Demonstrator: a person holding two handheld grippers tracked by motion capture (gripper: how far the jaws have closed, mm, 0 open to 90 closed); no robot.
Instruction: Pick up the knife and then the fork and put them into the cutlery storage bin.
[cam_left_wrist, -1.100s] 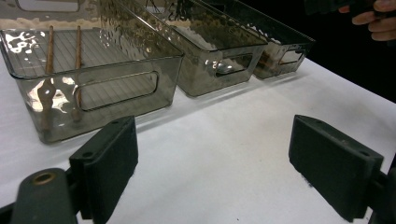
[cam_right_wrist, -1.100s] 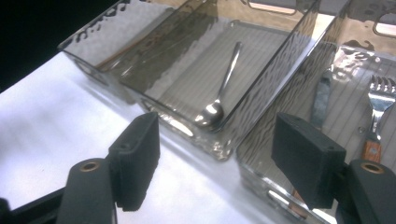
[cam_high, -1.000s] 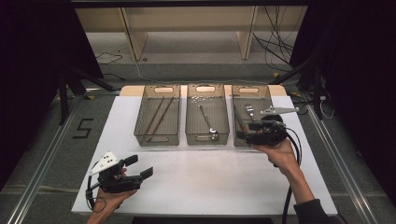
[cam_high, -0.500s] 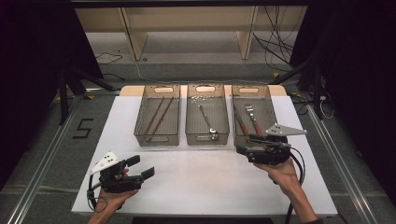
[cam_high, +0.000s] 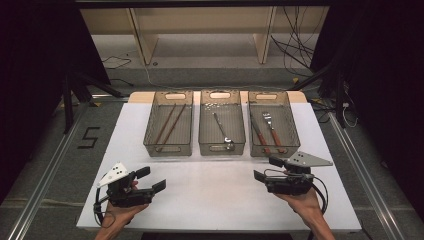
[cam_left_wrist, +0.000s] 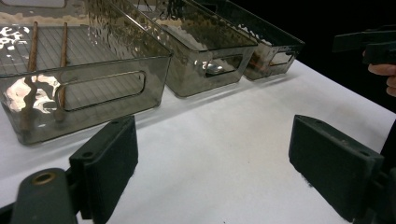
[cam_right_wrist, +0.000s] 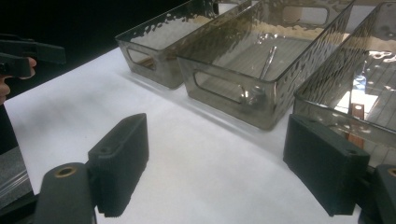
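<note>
I see three smoky clear plastic bins in a row at the table's far side: the left bin holds two brown chopsticks, the middle bin a metal spoon, the right bin a wooden-handled knife and fork. My right gripper hovers over the white table just near of that right bin, its jaws just opened wide with nothing between them, while my left gripper sits near-left, jaws spread and empty. My right gripper view shows the spoon's bowl against the middle bin's near wall.

The worktop is covered in white, with a strip of pale wood showing along its far edge. Grey floor surrounds it, marked with a black figure five beside the left edge. Metal rails run along both sides. Beyond the far edge stands a light wooden shelf unit, with loose black cables trailing nearby. Black curtains close off both sides.
</note>
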